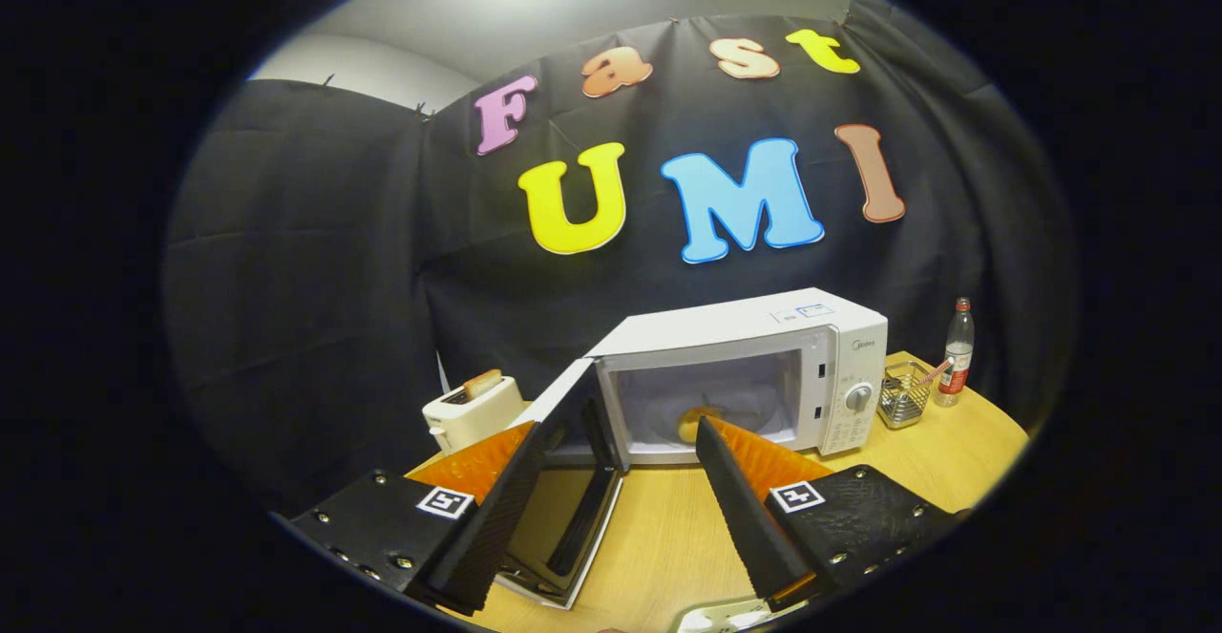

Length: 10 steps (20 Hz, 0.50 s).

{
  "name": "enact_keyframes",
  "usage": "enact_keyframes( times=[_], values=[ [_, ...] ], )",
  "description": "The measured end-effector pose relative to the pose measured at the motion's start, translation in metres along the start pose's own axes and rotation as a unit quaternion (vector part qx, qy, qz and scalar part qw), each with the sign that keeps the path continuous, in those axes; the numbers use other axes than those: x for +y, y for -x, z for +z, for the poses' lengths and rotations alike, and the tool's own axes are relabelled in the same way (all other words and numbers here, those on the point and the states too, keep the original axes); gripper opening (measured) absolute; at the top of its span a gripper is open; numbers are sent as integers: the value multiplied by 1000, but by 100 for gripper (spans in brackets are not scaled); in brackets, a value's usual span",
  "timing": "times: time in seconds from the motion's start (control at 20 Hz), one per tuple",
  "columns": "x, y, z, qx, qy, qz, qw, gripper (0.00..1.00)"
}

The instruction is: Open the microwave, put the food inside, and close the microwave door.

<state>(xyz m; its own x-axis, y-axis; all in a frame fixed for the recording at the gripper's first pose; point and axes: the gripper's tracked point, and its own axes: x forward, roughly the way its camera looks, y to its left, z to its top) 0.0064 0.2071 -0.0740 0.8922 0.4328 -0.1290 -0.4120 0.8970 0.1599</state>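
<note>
Gripper view, microwave stage. The microwave (754, 366), a white box with a dial and a button panel on its right face, stands on a light wooden table (668, 538) against the black cloth wall. Its door (568, 480) is swung fully open to the left, hinged at the cavity's left edge, its dark inner face turned toward the gripper. Inside the pale cavity lies the food (695, 423), a small rounded yellowish-brown piece resting on the floor of the chamber, near its front and left of centre; its finer form is too small to tell.

At ten o'clock from the microwave, a white toaster (471, 411) holds a browned slice of bread (482, 384) standing up out of its slot. At three o'clock from the microwave, a small wire basket (903, 394) holds a thin stick-like item; just beyond it, at its two o'clock, stands a clear bottle (957, 351) with a red label and a red cap.

The gripper (621, 432) points forward toward the open cavity, slightly raised above the table. Its jaws are spread wide and hold nothing: the left finger (496, 509) overlaps the open door, while the tip of the right finger (740, 499) overlaps the cavity's lower edge, just beside the food.
</note>
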Motion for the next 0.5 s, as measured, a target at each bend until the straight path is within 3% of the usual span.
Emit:
enact_keyframes(
  times=[0.5],
  values=[
    [131,35,-5,4,23,119,993,97]
  ],
)
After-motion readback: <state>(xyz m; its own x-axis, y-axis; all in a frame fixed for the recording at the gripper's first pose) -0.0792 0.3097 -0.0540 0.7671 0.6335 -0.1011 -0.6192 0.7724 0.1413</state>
